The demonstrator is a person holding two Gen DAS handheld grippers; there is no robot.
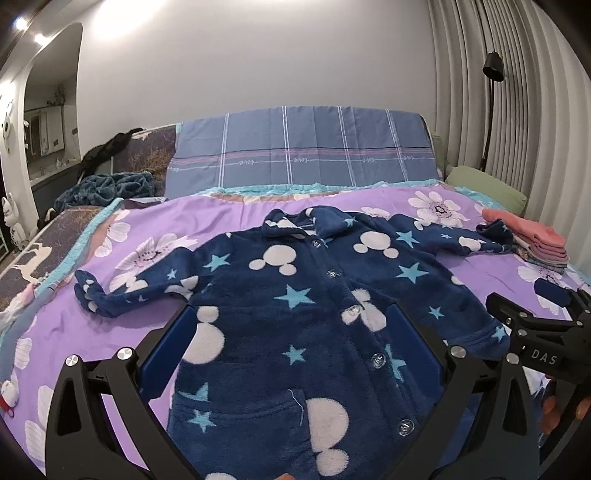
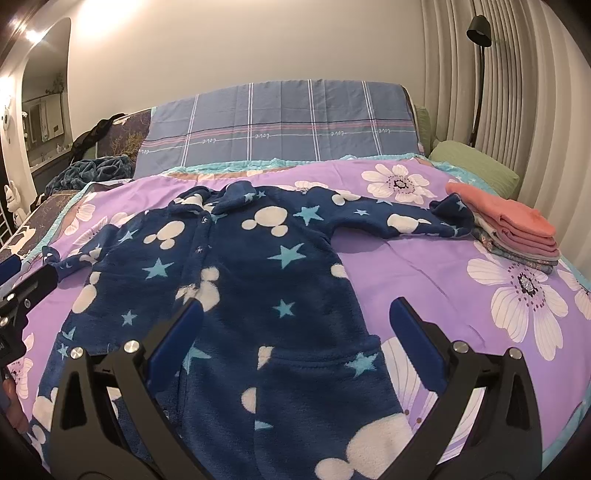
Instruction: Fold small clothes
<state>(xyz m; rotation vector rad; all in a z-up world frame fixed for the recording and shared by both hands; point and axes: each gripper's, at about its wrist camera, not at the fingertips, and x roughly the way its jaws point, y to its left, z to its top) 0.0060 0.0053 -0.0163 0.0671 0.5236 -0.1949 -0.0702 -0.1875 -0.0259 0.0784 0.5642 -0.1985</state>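
- One navy fleece jacket point(image 1: 295, 295) printed with stars and white mouse heads; one stack of folded clothes point(image 2: 517, 232) topped in pink; two tools.
- The jacket lies flat, front up and buttoned, collar towards the headboard, long axis down the bed, both sleeves spread sideways; the right cuff touches the stack.
- Left tool point(image 1: 291, 332) and right tool point(image 2: 295, 321) hover over the hem, both spread wide and empty.
- Purple flowered bedspread point(image 2: 424, 266), blue plaid pillow point(image 1: 303, 155), ribbed curtains point(image 1: 517, 92), black floor lamp point(image 2: 479, 29).
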